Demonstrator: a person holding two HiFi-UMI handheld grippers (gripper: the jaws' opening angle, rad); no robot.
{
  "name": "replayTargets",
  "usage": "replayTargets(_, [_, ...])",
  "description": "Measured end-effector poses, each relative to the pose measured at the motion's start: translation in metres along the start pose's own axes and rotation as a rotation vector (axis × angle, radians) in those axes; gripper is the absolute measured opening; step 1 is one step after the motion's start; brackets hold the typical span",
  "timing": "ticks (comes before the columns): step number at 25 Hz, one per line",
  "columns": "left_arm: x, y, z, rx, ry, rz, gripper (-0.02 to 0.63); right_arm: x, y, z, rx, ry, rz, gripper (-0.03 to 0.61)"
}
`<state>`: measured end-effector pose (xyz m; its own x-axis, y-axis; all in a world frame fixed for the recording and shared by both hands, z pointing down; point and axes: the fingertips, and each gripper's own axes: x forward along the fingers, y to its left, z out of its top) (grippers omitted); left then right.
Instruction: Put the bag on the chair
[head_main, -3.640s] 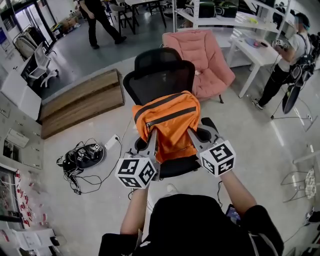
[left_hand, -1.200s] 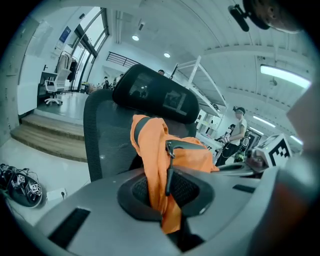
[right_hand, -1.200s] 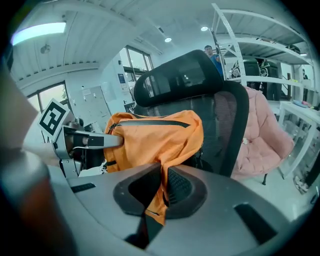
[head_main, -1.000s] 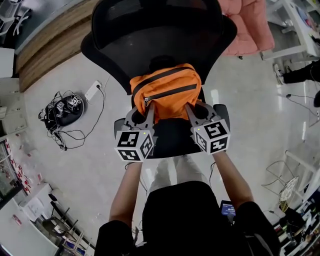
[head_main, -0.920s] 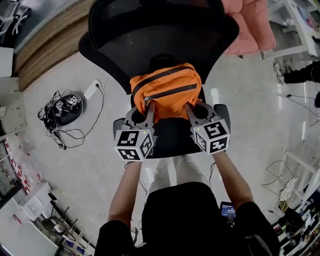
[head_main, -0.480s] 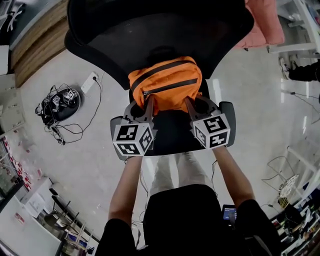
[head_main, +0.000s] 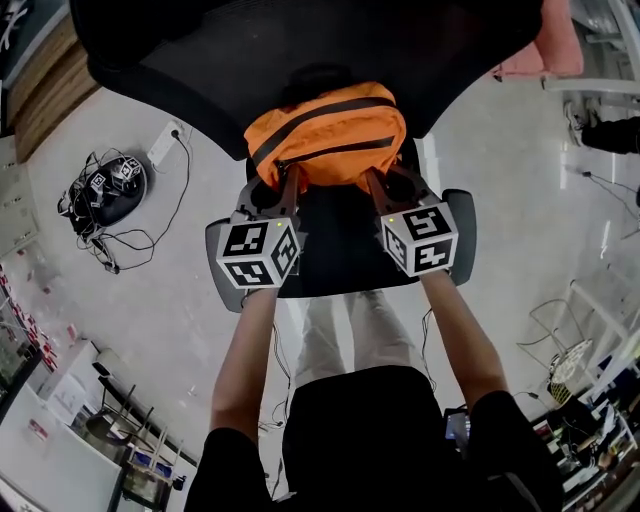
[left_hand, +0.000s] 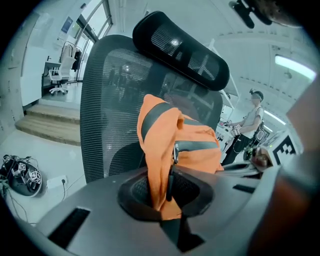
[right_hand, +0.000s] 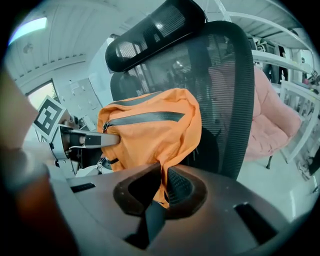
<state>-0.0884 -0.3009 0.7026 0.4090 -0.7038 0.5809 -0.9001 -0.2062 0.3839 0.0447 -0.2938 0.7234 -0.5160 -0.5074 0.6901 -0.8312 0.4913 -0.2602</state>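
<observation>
The crumpled orange bag (head_main: 325, 135) with dark grey bands hangs pinched in the jaws of the left gripper (head_main: 289, 183) and right gripper (head_main: 371, 182). A black mesh chair (head_main: 340, 255) stands beneath it on a pale floor (head_main: 150, 300).

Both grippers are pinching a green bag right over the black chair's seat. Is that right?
Not quite. The bag is orange, not green, as the head view shows plainly. The rest holds: the left gripper and the right gripper both pinch its fabric, and it sits over the seat of the black chair, in front of the mesh backrest.
</observation>
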Motion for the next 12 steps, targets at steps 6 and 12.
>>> replayTargets(6, [0.012, 0.010, -0.017, 0.000, 0.034, 0.025, 0.043, 0.013, -0.007, -0.015, 0.002, 0.039, -0.014, 0.012])
replayTargets(12, [0.020, 0.015, -0.034, 0.007, 0.069, 0.040, 0.043, 0.025, -0.015, -0.033, -0.004, 0.091, -0.038, 0.013])
